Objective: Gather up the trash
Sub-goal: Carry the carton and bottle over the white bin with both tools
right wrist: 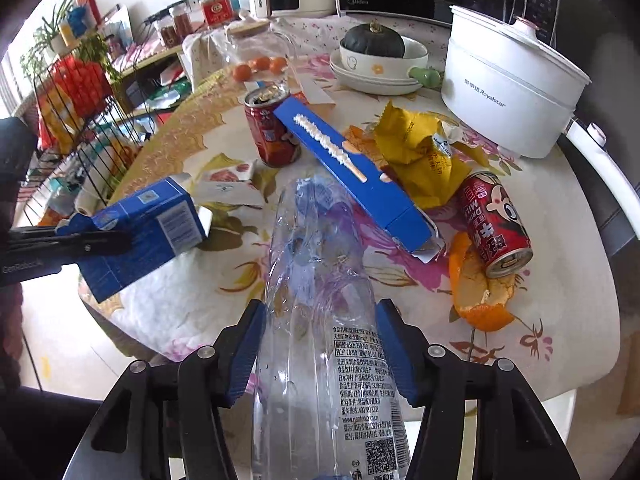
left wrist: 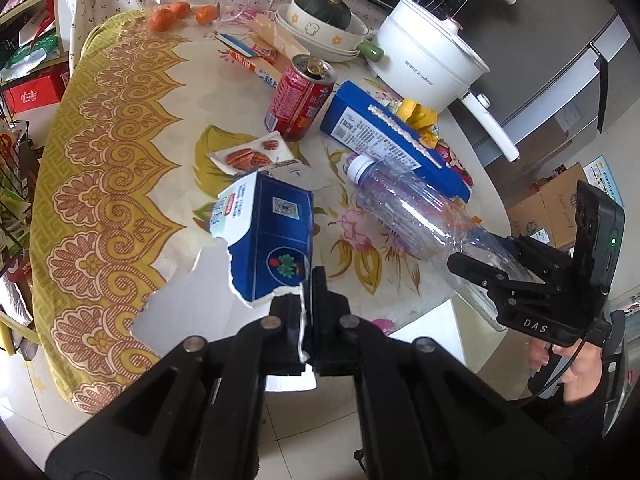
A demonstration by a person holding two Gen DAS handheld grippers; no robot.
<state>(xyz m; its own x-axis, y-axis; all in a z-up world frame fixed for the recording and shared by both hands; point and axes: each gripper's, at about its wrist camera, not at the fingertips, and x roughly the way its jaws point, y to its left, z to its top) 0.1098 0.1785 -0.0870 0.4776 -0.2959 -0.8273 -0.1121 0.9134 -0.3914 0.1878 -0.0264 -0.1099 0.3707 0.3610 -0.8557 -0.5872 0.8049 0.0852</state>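
My left gripper (left wrist: 307,300) is shut on the torn edge of a blue and white carton (left wrist: 266,236) and holds it over the table's near edge; the carton also shows at the left of the right wrist view (right wrist: 152,228). My right gripper (right wrist: 320,344) is shut on a clear plastic bottle (right wrist: 316,320) near its base; the bottle (left wrist: 408,208) points cap-first at the table's middle. A long blue box (right wrist: 360,176), an upright red can (left wrist: 300,98), a lying red can (right wrist: 494,224), a yellow wrapper (right wrist: 420,148) and orange peel (right wrist: 476,292) lie on the table.
A white electric pot (right wrist: 508,88) stands at the back right. Stacked bowls with a green squash (right wrist: 376,46) and a glass jar with tangerines (right wrist: 260,64) stand at the back. A wire rack (right wrist: 72,120) stands left of the floral-clothed table (right wrist: 200,296).
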